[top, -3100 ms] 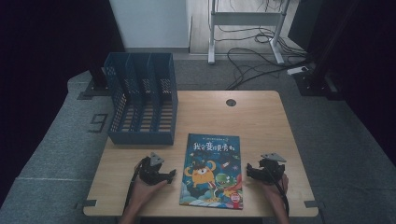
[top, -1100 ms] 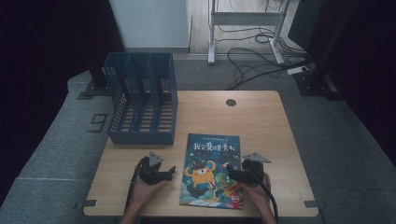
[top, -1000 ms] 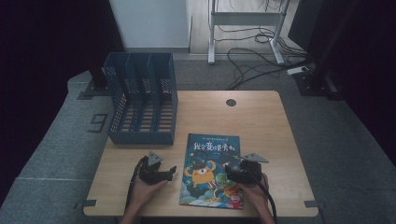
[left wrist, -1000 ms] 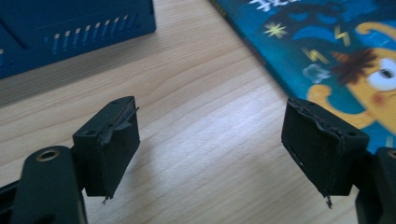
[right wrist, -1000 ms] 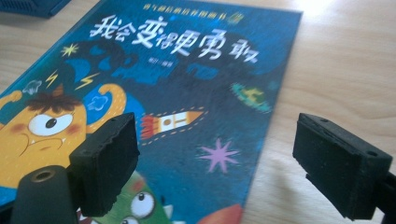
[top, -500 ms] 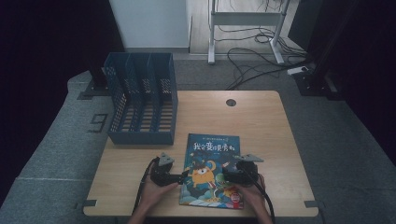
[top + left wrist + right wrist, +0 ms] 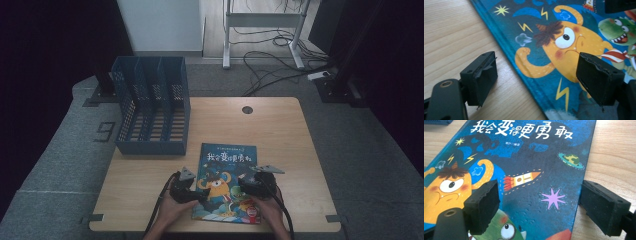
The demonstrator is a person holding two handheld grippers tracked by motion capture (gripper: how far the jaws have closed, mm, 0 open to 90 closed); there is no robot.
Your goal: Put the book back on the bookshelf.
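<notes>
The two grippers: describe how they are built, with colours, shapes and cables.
The left gripper and right gripper each have two blocky black jaws with worn, ridged pads. In the high view each black body carries a grey three-cornered plate on top, and a black cable trails back along the person's bare forearm.

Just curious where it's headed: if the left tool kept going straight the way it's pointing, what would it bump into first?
Most likely the blue picture book: the open left tool straddles the book's left edge, aimed across its cover. Depth is unclear.
</notes>
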